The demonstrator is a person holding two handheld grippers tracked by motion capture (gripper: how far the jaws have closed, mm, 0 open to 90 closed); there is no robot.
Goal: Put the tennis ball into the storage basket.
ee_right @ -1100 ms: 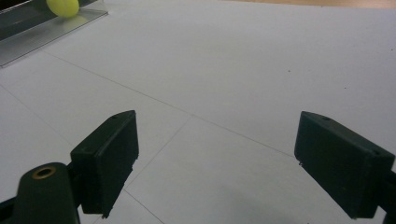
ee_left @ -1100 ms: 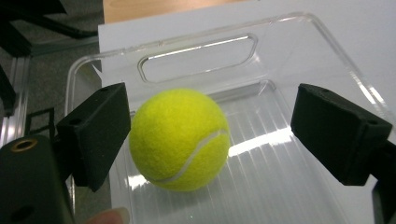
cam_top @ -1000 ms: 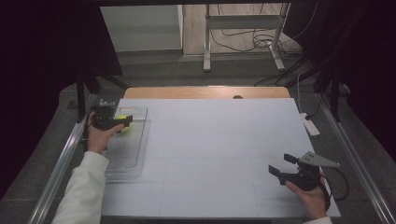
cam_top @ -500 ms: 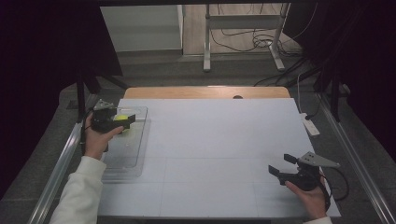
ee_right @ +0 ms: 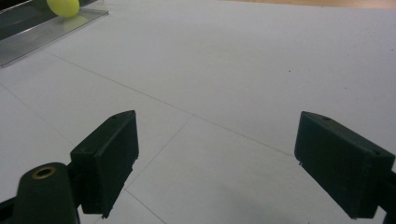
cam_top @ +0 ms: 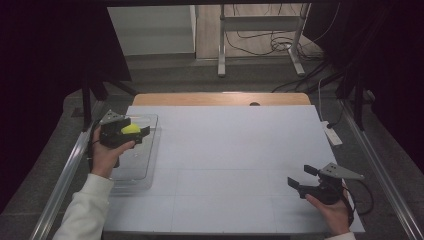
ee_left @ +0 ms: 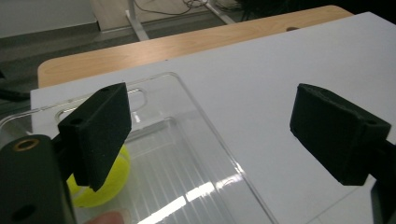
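No readable text, label, brand, number or sign appears on anything in any of the views.

I see a glossy clear plastic tray (ee_left: 196, 140) holding a fuzzy yellow ball (ee_left: 105, 184), a matt white table sheet (cam_top: 235, 150) over wood, and rough black foam pads (ee_right: 343, 165).

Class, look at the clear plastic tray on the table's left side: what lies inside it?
A yellow-green ball lies in the clear tray. The left gripper, open above it, covers part of the ball and tray floor.
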